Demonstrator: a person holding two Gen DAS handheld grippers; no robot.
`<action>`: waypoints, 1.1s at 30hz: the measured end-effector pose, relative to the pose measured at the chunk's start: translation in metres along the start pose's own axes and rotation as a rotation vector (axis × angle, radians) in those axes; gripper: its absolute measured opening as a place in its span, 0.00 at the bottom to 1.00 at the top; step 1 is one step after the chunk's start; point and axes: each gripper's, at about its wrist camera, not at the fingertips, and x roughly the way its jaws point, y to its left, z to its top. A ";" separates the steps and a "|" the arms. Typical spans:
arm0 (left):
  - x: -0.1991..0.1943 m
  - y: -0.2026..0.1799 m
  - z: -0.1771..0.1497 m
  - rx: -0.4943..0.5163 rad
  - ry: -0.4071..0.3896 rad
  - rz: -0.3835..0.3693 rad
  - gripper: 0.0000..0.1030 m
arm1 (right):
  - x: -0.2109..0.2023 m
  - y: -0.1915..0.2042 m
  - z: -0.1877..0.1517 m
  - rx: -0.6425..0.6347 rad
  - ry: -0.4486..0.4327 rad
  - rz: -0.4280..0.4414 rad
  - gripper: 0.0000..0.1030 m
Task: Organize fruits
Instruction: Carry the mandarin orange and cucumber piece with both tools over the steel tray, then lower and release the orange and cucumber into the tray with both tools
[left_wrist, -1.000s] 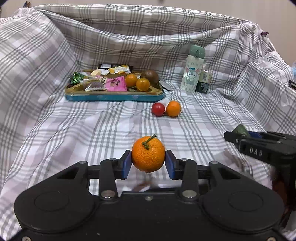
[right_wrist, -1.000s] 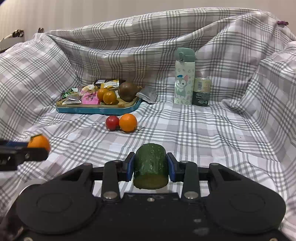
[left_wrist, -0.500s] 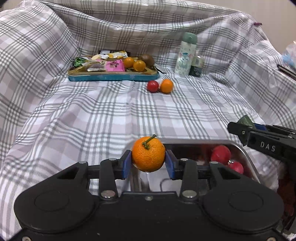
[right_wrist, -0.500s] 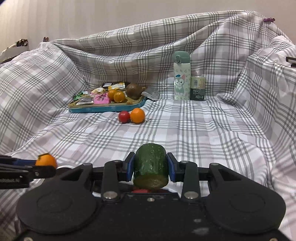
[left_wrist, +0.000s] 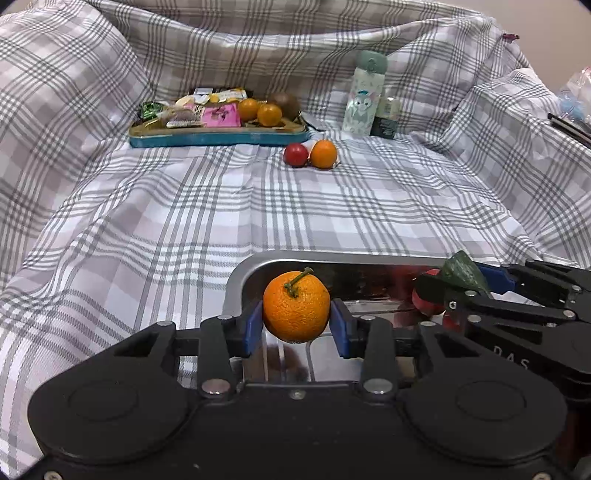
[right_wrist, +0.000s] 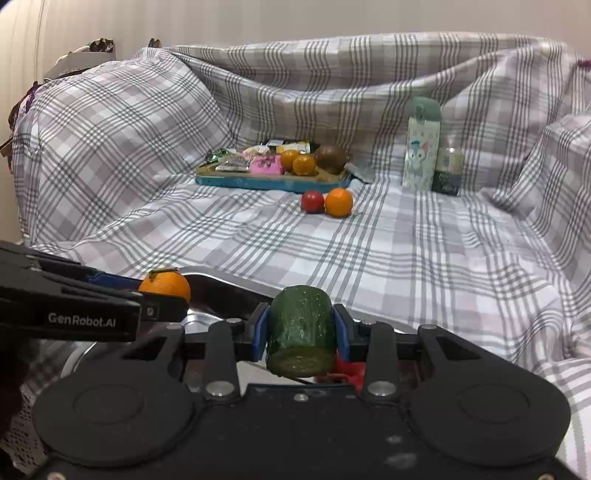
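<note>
My left gripper (left_wrist: 296, 321) is shut on an orange with a green stem (left_wrist: 296, 306) and holds it over the near left part of a shiny metal tray (left_wrist: 236, 280). My right gripper (right_wrist: 301, 330) is shut on a green cucumber piece (right_wrist: 301, 325) over the same tray (right_wrist: 221, 286). Red fruits (left_wrist: 424, 299) lie in the tray, mostly hidden by the right gripper. A red fruit (left_wrist: 296, 155) and another orange (left_wrist: 323, 154) lie together on the plaid cloth farther back.
A blue tray (left_wrist: 218, 138) at the back holds snack packets, two small oranges (left_wrist: 269, 114) and a brown fruit (left_wrist: 284, 103). A pale green bottle (left_wrist: 364, 94) and a small dark jar (left_wrist: 386, 118) stand at the back right. Raised cloth folds enclose the sides.
Both grippers have drawn back and down toward the metal tray, which has come into view beneath them. The right gripper now sits closer to the left one. Both grips are unchanged.
</note>
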 end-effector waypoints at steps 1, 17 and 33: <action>0.001 -0.001 0.000 0.003 0.002 0.000 0.46 | 0.001 -0.001 0.000 0.003 0.004 0.001 0.37; 0.002 -0.001 0.000 0.007 0.023 -0.013 0.48 | 0.004 0.000 -0.001 -0.006 0.036 0.030 0.37; -0.002 0.004 0.002 -0.038 -0.002 -0.017 0.51 | 0.003 -0.001 -0.001 0.002 0.030 0.029 0.37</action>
